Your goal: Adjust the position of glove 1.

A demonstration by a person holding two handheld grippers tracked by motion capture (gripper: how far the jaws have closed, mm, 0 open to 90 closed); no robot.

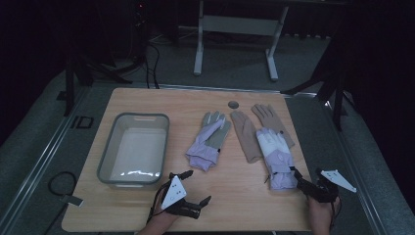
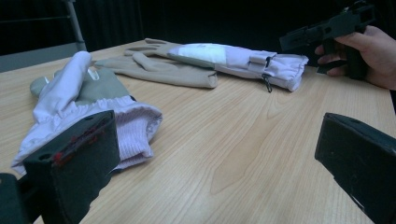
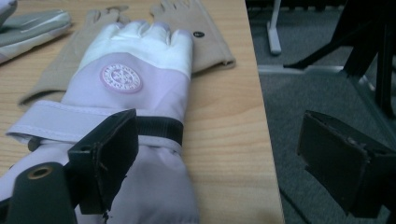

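A white and lavender padded glove lies at the table's right, its cuff toward me, on top of two tan gloves. My right gripper stands open at that cuff: one jaw is over the cuff and the other hangs past the table's right edge. A lavender and grey glove pair lies mid-table. My left gripper is open just short of its cuff, with bare wood between the jaws.
A grey plastic bin stands on the left of the wooden table. A small round disc sits near the far edge. A table frame stands on the floor beyond, and cables lie at the left.
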